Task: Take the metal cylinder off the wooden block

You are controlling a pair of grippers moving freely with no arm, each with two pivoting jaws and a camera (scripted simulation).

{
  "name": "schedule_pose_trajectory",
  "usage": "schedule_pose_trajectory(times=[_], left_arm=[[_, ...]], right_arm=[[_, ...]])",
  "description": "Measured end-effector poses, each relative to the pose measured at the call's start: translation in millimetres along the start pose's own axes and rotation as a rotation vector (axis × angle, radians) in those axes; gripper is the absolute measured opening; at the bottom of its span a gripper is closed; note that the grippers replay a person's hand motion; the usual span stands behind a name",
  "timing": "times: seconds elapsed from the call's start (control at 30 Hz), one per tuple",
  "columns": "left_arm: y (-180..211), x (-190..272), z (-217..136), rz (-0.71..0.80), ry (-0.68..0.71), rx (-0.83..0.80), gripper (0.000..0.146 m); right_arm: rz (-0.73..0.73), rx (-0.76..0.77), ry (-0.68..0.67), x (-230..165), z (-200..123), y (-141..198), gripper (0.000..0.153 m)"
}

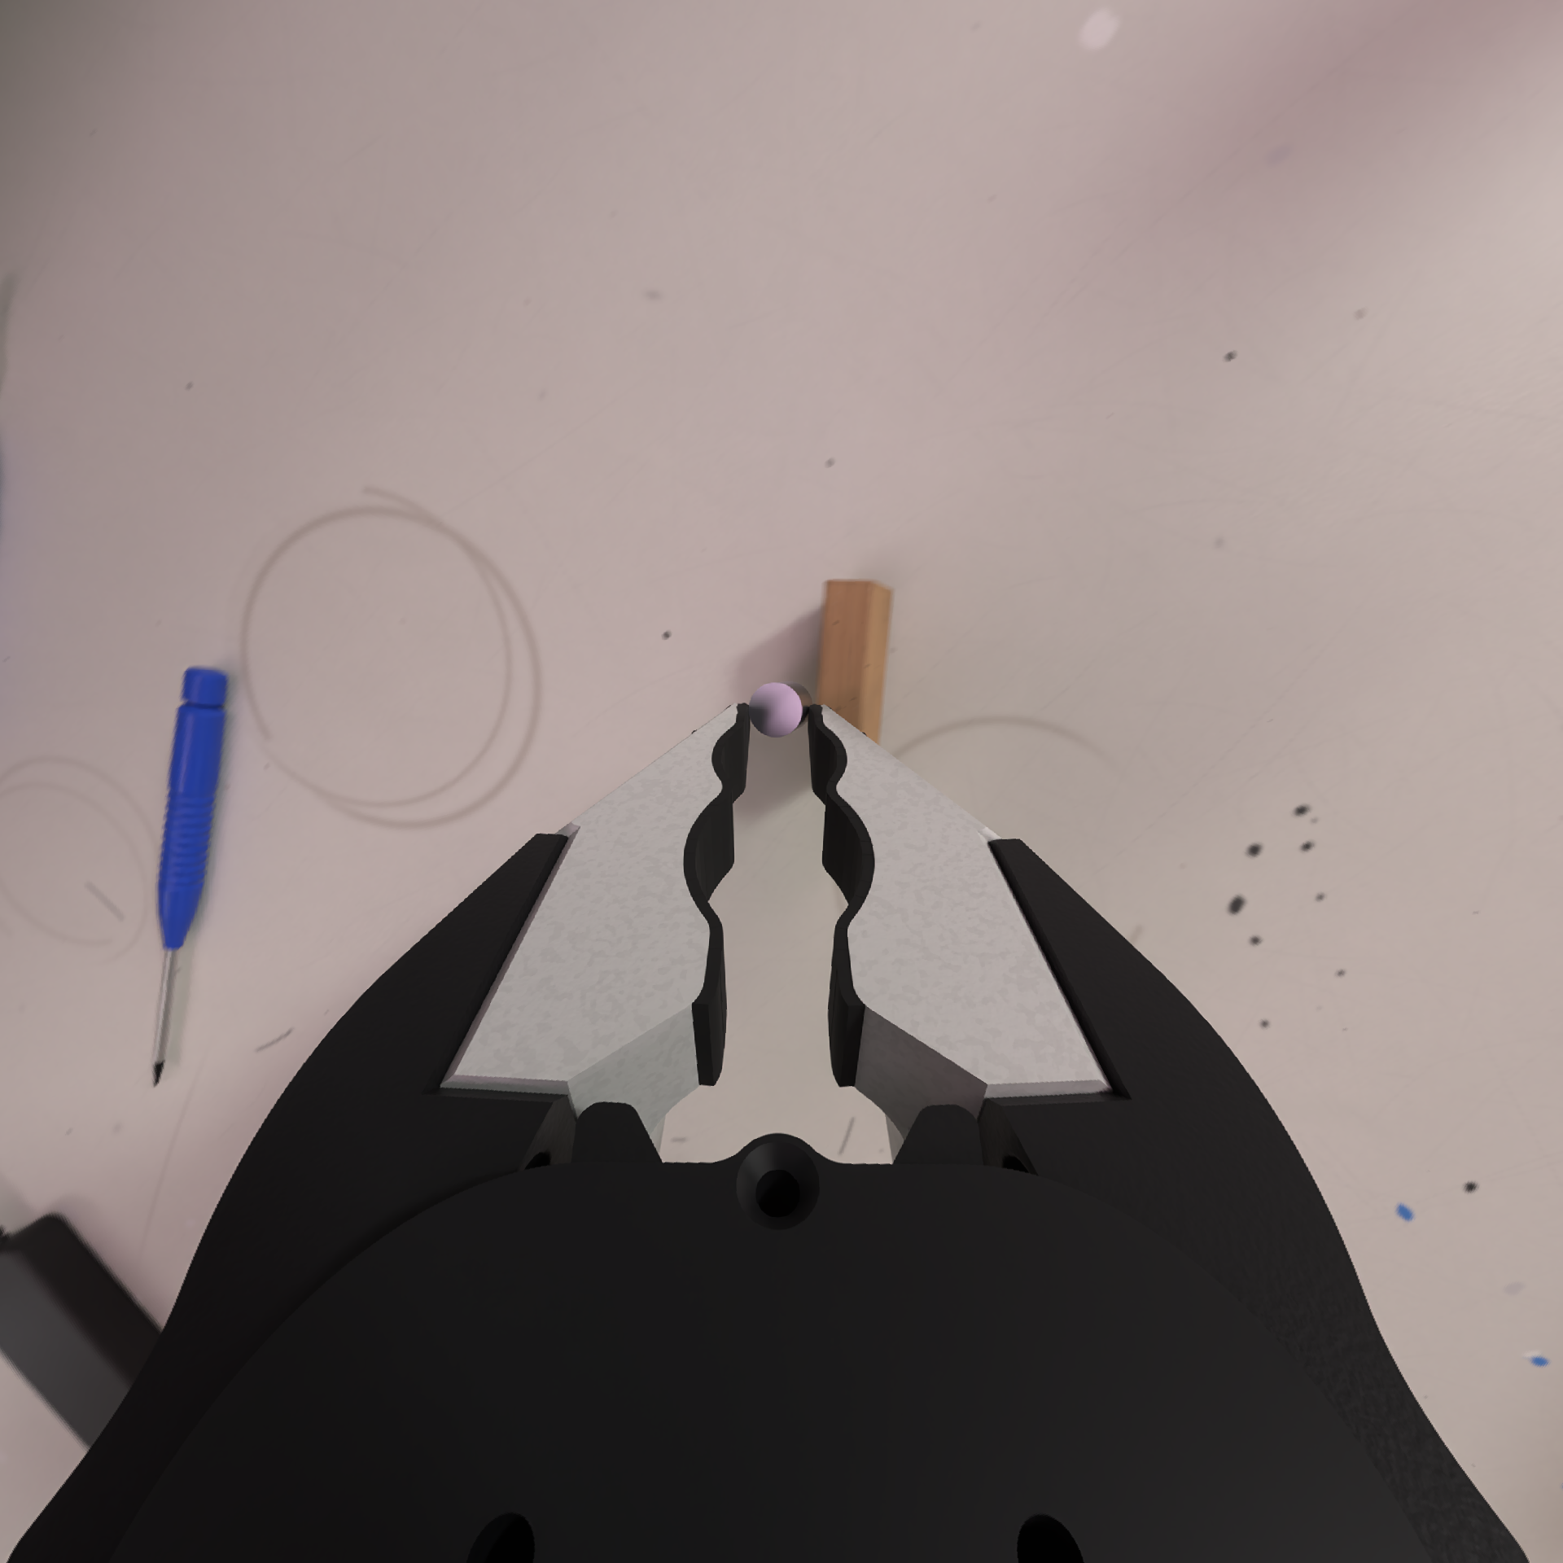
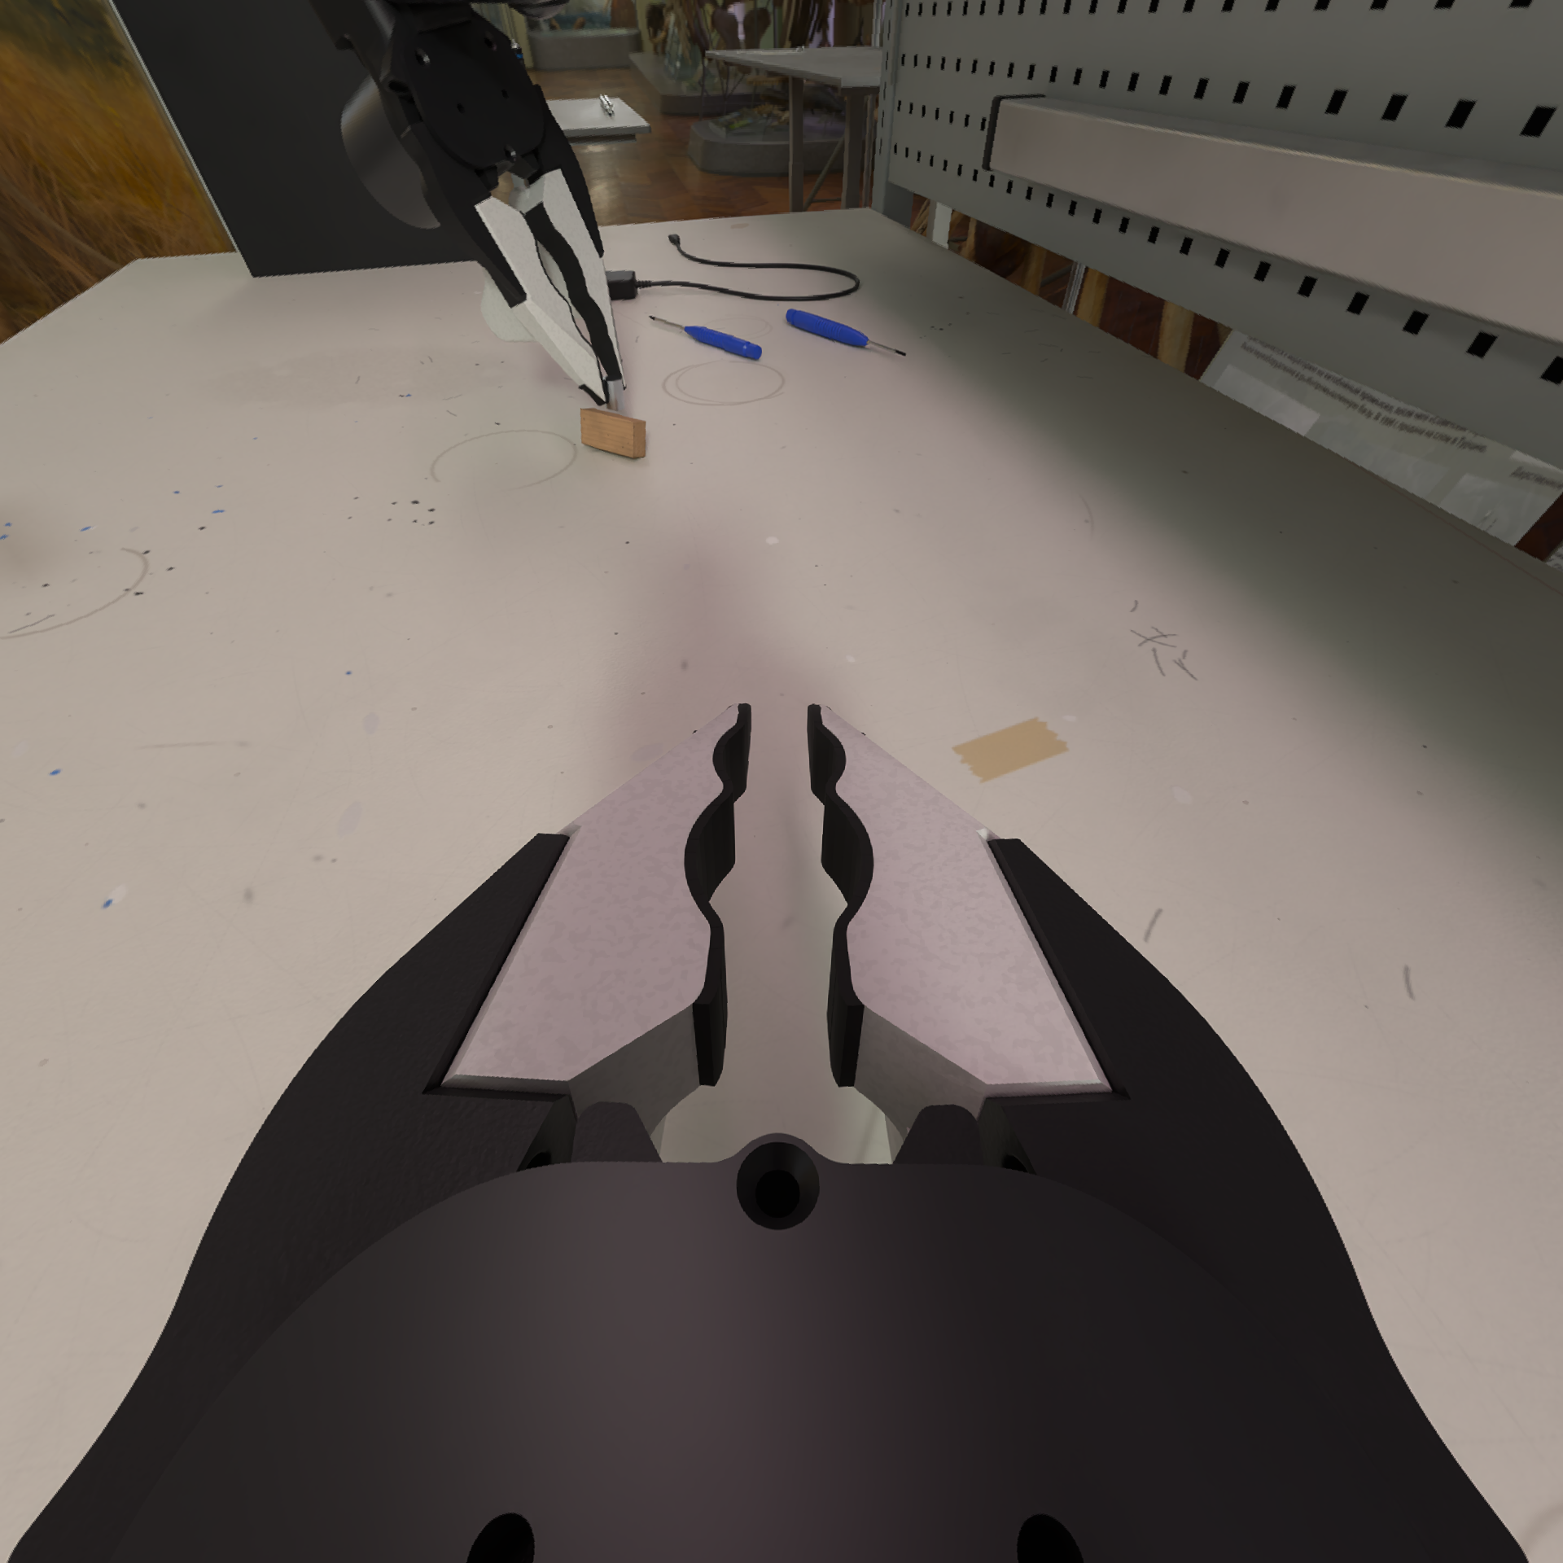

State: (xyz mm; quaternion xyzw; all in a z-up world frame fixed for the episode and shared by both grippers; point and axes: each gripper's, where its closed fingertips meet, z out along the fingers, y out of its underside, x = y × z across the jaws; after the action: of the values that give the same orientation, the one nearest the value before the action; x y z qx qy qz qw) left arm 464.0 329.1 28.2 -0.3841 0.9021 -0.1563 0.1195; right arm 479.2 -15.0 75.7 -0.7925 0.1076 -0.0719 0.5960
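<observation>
Pale, scuffed workbench carries a small rectangular wooden block. Left gripper, fingertips pinched onto the slim metal cylinder, apparently just above that block. Right gripper narrowly parted, holding nothing, well apart.

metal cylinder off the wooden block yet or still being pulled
Done: the left gripper has its jaws closed on the metal cylinder. In hand: in the right wrist view the cylinder sits just above the wooden block; contact can't be judged. Left: carrying it clear. The right gripper holds nothing.
</observation>
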Motion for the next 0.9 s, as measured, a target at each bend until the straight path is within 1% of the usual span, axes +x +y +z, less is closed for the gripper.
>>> schedule_pose_trajectory(times=[0.13,0.27,0.5,0.9], left_arm=[[6.1,-9.2,-3.9,-0.023,0.014,-0.018,0.013],[2.8,-11.5,2.7,0.021,0.0,-0.049,0.013],[2.8,-17.9,14.0,0.042,-0.002,-0.102,0.013],[2.5,-17.0,19.0,0.046,0.037,-0.107,0.013]], right_arm=[[-0.001,-0.004,-0.01,-1.2,0.5,0.3,0.013],[0.0,-0.004,-0.012,-1.3,0.6,0.2,0.013],[-0.002,-0.001,-0.01,-1.3,0.2,-0.1,0.013],[0.0,-0.003,-0.012,-1.2,0.5,0.1,0.013]])
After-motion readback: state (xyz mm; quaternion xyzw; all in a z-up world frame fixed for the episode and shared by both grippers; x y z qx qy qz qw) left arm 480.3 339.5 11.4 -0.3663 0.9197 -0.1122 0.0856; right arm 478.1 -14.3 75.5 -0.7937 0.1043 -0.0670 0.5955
